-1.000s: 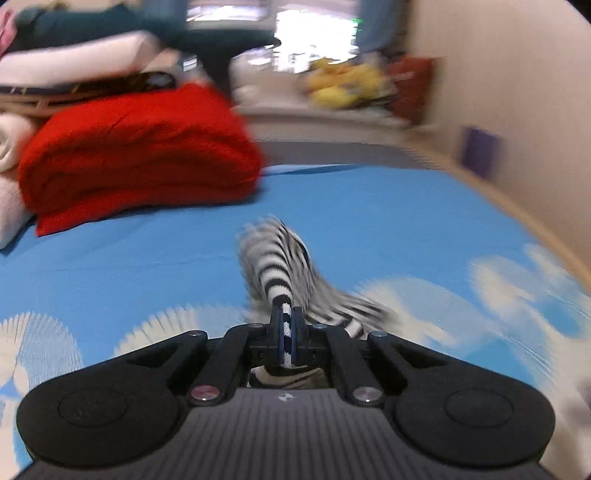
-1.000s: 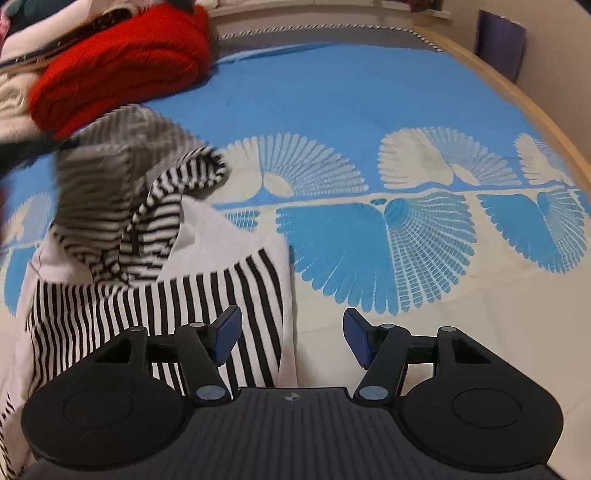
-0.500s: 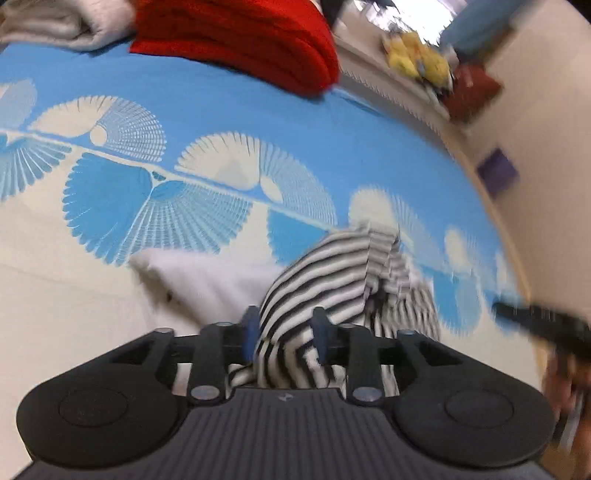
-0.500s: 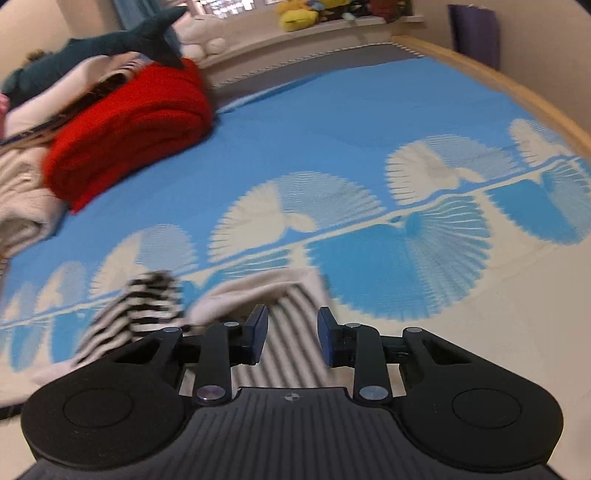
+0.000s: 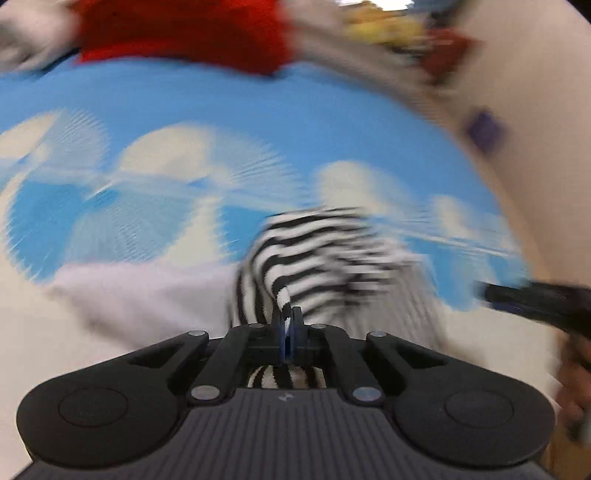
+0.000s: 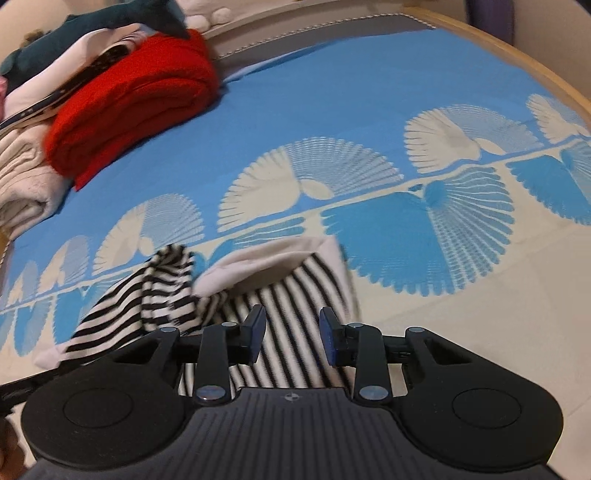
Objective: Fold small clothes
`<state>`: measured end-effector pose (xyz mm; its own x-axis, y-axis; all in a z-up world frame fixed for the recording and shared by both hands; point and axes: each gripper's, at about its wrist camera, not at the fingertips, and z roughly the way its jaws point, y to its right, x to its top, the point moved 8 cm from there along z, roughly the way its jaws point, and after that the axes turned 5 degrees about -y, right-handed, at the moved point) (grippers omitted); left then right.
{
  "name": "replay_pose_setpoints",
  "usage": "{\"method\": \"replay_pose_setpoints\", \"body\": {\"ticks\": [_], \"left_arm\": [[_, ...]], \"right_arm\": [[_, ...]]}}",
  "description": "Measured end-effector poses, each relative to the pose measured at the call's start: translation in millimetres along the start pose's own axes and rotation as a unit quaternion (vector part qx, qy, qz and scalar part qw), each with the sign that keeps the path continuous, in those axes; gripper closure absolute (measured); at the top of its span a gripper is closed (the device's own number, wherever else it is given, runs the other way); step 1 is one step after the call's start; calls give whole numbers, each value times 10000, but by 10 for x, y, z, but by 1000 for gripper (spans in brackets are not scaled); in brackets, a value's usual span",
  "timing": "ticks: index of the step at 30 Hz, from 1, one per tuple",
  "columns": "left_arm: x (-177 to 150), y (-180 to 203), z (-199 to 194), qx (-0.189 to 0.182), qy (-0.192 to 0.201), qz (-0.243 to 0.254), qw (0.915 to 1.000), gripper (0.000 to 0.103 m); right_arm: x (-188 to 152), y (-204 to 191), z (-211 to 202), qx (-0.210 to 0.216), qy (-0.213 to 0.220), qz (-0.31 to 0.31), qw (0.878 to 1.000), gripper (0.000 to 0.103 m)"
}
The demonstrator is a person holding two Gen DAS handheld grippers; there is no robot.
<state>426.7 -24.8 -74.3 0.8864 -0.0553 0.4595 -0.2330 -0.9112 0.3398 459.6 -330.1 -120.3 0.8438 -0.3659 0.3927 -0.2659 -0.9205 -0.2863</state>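
Note:
A small black-and-white striped garment [image 6: 280, 306] with a pale lining lies rumpled on the blue and cream patterned bedspread [image 6: 369, 110]. My left gripper [image 5: 287, 325] is shut on a fold of the striped garment [image 5: 317, 266], seen in a blurred left wrist view. My right gripper [image 6: 291, 332] is open just above the garment's striped panel, with nothing between its blue pads. A striped sleeve [image 6: 162, 291] lies bunched to the left of it. The right gripper also shows in the left wrist view as a dark blur [image 5: 535, 299] at the right.
A folded red blanket [image 6: 133, 96] and cream and white folded textiles [image 6: 22, 177] are piled at the far left. A dark teal plush [image 6: 110, 22] lies on top. The wooden bed edge [image 6: 517, 48] curves along the right.
My left gripper opened half a second ago and has shut again on the striped fabric. My right gripper opened wider and came nearer the garment. Both views shifted, the left one fast.

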Motion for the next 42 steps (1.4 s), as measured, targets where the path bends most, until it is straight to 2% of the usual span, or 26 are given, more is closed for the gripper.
{"method": "replay_pose_setpoints", "body": {"ticks": [1, 2, 4, 5, 6, 7, 9, 10, 12, 14, 16, 18, 19, 20, 25, 27, 29, 30, 31, 32, 33, 34, 36, 38, 40, 42], "left_arm": [[-27, 225, -72, -459, 25, 431, 9980, 102], [-106, 458, -128, -942, -61, 968, 9908, 101], [-441, 882, -226, -1781, -585, 2126, 9590, 96], [-631, 992, -237, -1943, -882, 2551, 9431, 91], [-762, 1027, -220, -1912, -1030, 2823, 9344, 89], [-768, 988, -185, -1797, -1034, 2768, 9383, 89], [-570, 739, -94, -1606, -1024, 1959, 9620, 88], [-431, 540, -58, -1398, -939, 1459, 9748, 82], [-230, 53, 34, -636, -869, 462, 9931, 74], [-213, -388, 165, 43, -1092, -539, 9925, 73], [-340, -731, 292, 563, -1442, -1335, 9789, 73], [-457, -882, 361, 798, -1648, -1761, 9672, 61], [-483, -900, 383, 812, -1718, -1849, 9642, 52], [-513, -890, 417, 789, -1776, -1861, 9631, 50], [-643, -776, 557, 915, -1996, -1698, 9607, 53], [-675, -805, 541, 936, -1957, -1689, 9615, 61], [-658, -793, 544, 1002, -1933, -1547, 9637, 90], [-664, -779, 548, 977, -1942, -1492, 9646, 96], [-641, -765, 538, 965, -1927, -1399, 9664, 102], [-572, -753, 494, 1066, -1783, -1193, 9709, 102], [-447, -761, 402, 1311, -1465, -935, 9760, 102], [-273, -773, 268, 1569, -1019, -685, 9799, 102], [24, -792, 15, 1724, -274, -456, 9836, 102], [202, -873, -150, 1582, 137, -636, 9853, 102], [194, -1021, -149, 1501, 36, -933, 9842, 102], [67, -1102, 4, 1323, -485, -1136, 9835, 100]], "right_arm": [[12, 44, -5, -40, 19, 44, 10000, 69], [36, 96, -17, -85, 51, 104, 9999, 69], [66, 175, -36, -126, 104, 191, 9997, 69], [70, 207, -41, -138, 117, 223, 9996, 68], [73, 236, -40, -146, 117, 261, 9995, 68], [64, 253, -34, -139, 102, 295, 9994, 66], [30, 255, 0, -60, -4, 336, 9994, 64], [0, 232, 29, 10, -97, 319, 9994, 61], [-84, 146, 114, 157, -342, 198, 9991, 56], [-201, 61, 210, 288, -610, 73, 9977, 53], [-308, -4, 304, 279, -808, -67, 9963, 53], [-390, -38, 391, 187, -961, -235, 9949, 52], [-431, -43, 435, 117, -1039, -310, 9940, 50], [-458, -38, 461, 61, -1088, -352, 9934, 48], [-587, -42, 604, -158, -1353, -560, 9891, 46], [-626, -62, 647, -144, -1441, -608, 9876, 46], [-664, -101, 692, -123, -1514, -686, 9860, 47], [-682, -126, 704, -122, -1535, -741, 9853, 51], [-694, -153, 709, -102, -1532, -790, 9850, 63], [-703, -174, 708, -78, -1536, -832, 9846, 81], [-702, -196, 697, -38, -1516, -842, 9848, 92], [-681, -212, 683, 24, -1462, -787, 9861, 98], [-571, -256, 582, 386, -1195, -499, 9908, 99], [-441, -341, 397, 985, -914, -185, 9908, 99], [-365, -382, 260, 1273, -724, -44, 9892, 99], [-394, -318, 307, 1191, -867, 111, 9890, 99]]}}
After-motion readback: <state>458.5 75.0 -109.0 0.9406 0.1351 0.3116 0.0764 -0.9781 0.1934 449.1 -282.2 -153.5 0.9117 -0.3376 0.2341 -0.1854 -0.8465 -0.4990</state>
